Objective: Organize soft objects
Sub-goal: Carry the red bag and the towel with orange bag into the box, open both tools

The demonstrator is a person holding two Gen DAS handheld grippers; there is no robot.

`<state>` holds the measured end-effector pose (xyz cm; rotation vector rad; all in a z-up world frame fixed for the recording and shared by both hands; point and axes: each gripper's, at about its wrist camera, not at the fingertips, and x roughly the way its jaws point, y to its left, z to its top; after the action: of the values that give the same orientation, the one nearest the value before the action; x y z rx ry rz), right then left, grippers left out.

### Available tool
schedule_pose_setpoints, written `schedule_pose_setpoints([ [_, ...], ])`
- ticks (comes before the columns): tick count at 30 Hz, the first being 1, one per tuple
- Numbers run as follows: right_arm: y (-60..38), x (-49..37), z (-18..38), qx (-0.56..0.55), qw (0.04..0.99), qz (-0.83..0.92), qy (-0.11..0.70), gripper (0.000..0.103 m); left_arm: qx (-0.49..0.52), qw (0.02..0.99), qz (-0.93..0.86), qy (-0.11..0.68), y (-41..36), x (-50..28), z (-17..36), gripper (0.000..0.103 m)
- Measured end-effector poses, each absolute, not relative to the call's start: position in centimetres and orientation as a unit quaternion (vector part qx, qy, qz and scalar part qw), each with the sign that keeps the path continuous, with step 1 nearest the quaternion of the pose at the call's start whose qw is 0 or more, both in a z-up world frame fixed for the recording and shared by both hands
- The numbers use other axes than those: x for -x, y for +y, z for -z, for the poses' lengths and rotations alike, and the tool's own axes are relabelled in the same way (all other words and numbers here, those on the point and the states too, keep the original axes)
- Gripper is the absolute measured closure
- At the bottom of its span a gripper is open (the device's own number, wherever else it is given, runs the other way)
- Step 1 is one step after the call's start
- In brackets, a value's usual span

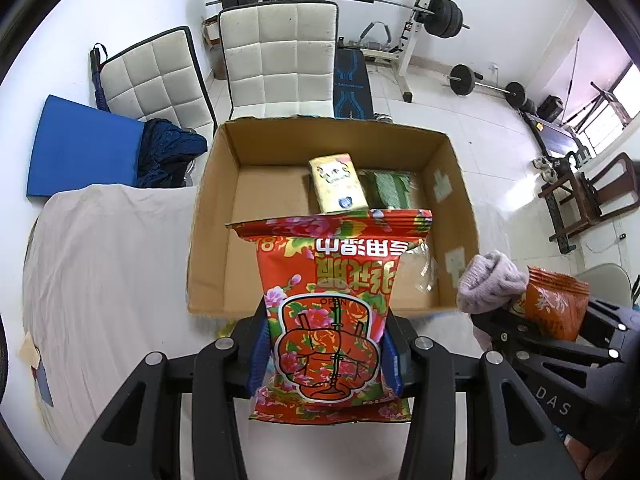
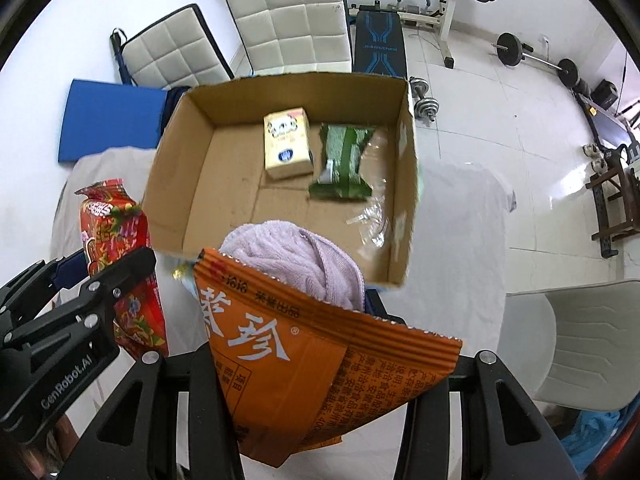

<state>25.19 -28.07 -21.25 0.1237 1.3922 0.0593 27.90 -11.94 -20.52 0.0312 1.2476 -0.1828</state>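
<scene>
My left gripper [image 1: 326, 354] is shut on a red flowered wet-wipe pack [image 1: 332, 312], held upright over the near edge of the open cardboard box [image 1: 208, 216]. My right gripper [image 2: 304, 364] is shut on an orange snack bag [image 2: 320, 364] together with a lilac towel [image 2: 296, 256], just before the box's near wall [image 2: 168, 184]. In the box lie a yellow tissue pack [image 2: 286, 144], a green towel pack [image 2: 344, 160] and clear plastic wrap [image 2: 372, 220]. The right gripper with its load also shows in the left wrist view [image 1: 532, 312]; the left gripper with the red pack shows in the right wrist view [image 2: 116, 256].
The box stands on a table with a white cloth [image 1: 104, 264]. Two white padded chairs [image 1: 280, 52] stand behind it, with a blue mat [image 1: 80, 148] and dark blue cloth [image 1: 168, 152] at left. Gym gear [image 1: 436, 16] and a wooden chair [image 1: 592, 196] stand farther off.
</scene>
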Motion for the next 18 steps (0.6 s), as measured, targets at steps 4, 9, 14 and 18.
schedule_pose_setpoints([
  [4,-27.8,-27.8,23.7,-0.067,0.763,-0.019,0.642,0.057,-0.017,0.8,0.079,0.595,-11.5,-30.5,21.9,0.06],
  [9,-28.3,-31.3,27.3,-0.079,0.748,-0.002,0.659,0.057,-0.012,0.776,0.075,0.626,-10.7,-34.1,25.2,0.06],
  [14,-28.5,-33.7,31.9,-0.074,0.727,0.014,0.683,0.057,-0.005,0.737,0.078,0.671,-10.2,-37.0,30.1,0.06],
  [18,-27.8,-34.5,35.0,-0.067,0.715,0.011,0.696,0.057,0.007,0.697,0.085,0.712,-10.3,-38.2,34.6,0.06],
])
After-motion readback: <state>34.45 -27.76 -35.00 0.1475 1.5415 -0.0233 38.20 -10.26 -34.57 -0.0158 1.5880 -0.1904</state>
